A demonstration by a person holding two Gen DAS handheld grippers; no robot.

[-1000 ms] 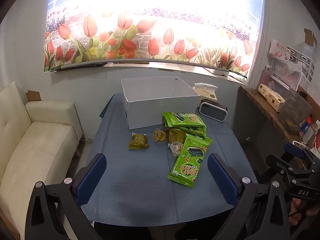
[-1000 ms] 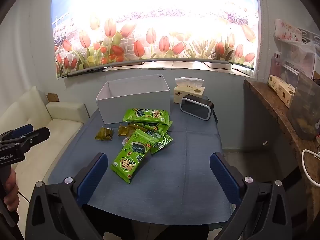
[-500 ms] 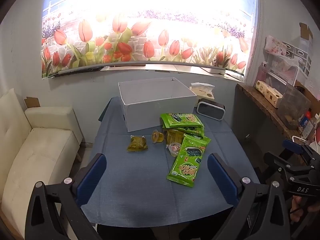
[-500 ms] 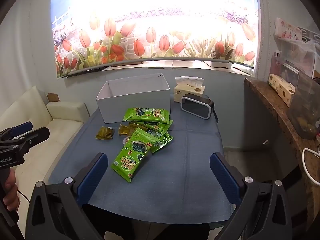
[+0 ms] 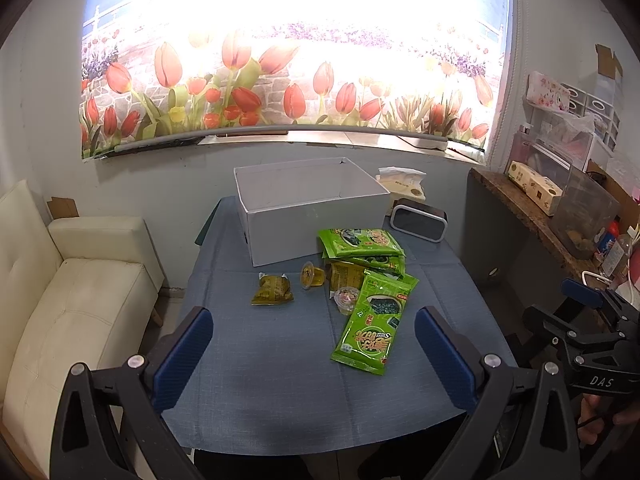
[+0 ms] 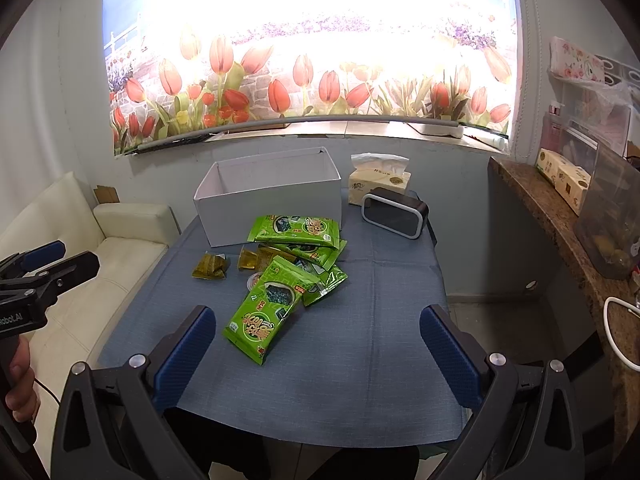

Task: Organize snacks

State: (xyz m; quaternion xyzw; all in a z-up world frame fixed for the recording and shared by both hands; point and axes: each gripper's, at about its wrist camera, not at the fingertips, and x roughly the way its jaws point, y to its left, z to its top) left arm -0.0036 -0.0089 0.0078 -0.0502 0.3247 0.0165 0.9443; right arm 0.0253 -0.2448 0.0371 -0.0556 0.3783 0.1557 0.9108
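So from where I'm standing, going left to right: the left gripper (image 5: pixel 314 346) is hanging above the near edge of the tabletop (image 5: pixel 256 376) with its blue pads spread wide, nothing in it. Out in front there's a small yellow-green pouch (image 5: pixel 271 290) lying by itself, then a little amber jelly cup (image 5: pixel 312 275) tipped on its side, then a clear jelly cup (image 5: pixel 346 298) tucked right against the pile of green seaweed packs (image 5: pixel 370 280). The nearest green pack (image 6: pixel 266 312) lies flat and angled toward the near edge, overlapping the ones behind it. Over on the right, the right gripper (image 6: pixel 316 338) is just as wide open and empty too. The white box (image 5: pixel 308 208) sits at the back of the tabletop, open top, looks empty, just behind the snacks. If it were me I'd guess the first pick is that front pack: come down on its near end, pinch the flat crinkly edge rather than the puffy middle, and lift it clean so it doesn't drag the cups. Those cups look like they'd roll.
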